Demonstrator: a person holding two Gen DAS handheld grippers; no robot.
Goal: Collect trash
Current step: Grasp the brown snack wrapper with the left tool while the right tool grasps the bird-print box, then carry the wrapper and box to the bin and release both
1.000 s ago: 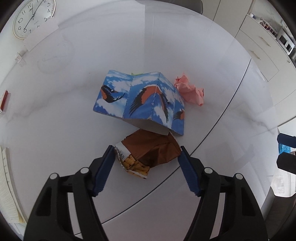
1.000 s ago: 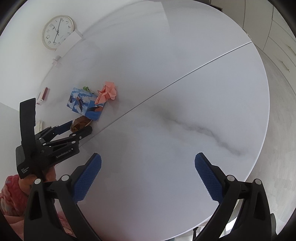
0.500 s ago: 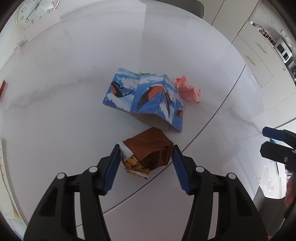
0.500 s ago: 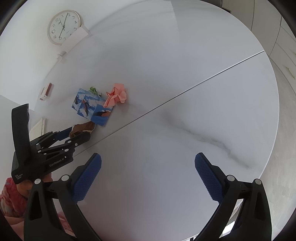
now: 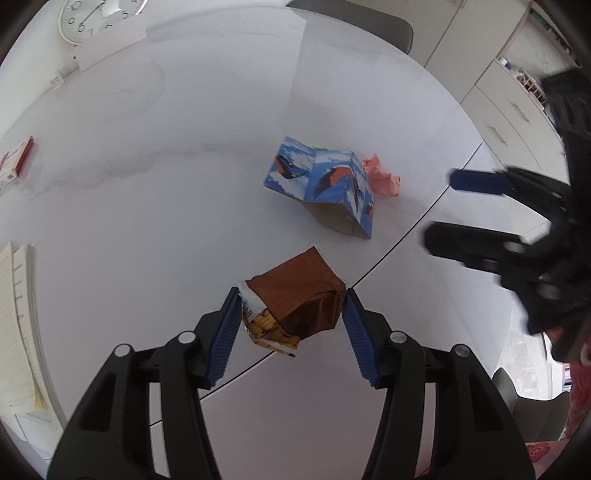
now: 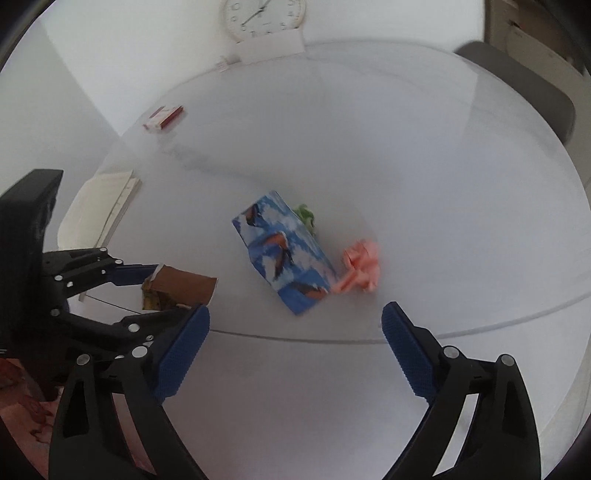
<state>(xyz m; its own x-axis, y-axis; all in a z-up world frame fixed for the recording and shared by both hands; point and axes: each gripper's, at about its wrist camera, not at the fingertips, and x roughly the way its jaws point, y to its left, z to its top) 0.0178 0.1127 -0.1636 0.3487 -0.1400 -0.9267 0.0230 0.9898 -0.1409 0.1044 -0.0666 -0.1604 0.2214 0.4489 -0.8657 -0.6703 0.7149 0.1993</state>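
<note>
A brown snack wrapper (image 5: pixel 295 295) with yellow print hangs just above the white table (image 5: pixel 147 221), and my left gripper (image 5: pixel 291 306) is shut on it, one pad on each side. From the right wrist view that wrapper (image 6: pixel 181 286) sits between the left gripper's (image 6: pixel 177 291) fingers at the left. A crushed blue carton (image 5: pixel 321 181) with bird pictures lies farther out, with a pink paper ball (image 5: pixel 382 177) beside it. My right gripper (image 6: pixel 295 314) hovers just short of the carton (image 6: pixel 284 254). Its jaws are closing, and nothing is between them. Behind the carton lies a green scrap (image 6: pixel 306 216).
A small red and white box (image 6: pixel 164 116) lies near the far left rim. Stacked papers (image 6: pixel 99 210) rest at the left edge. A wall clock (image 6: pixel 264 14) hangs behind the table, a grey chair (image 6: pixel 524 81) stands at the back right, and cabinets (image 5: pixel 498 103) are beyond.
My left gripper narrowed onto the brown wrapper and lifted it. My right gripper swung left and rolled to face the blue carton, and its jaws have come a little closer together.
</note>
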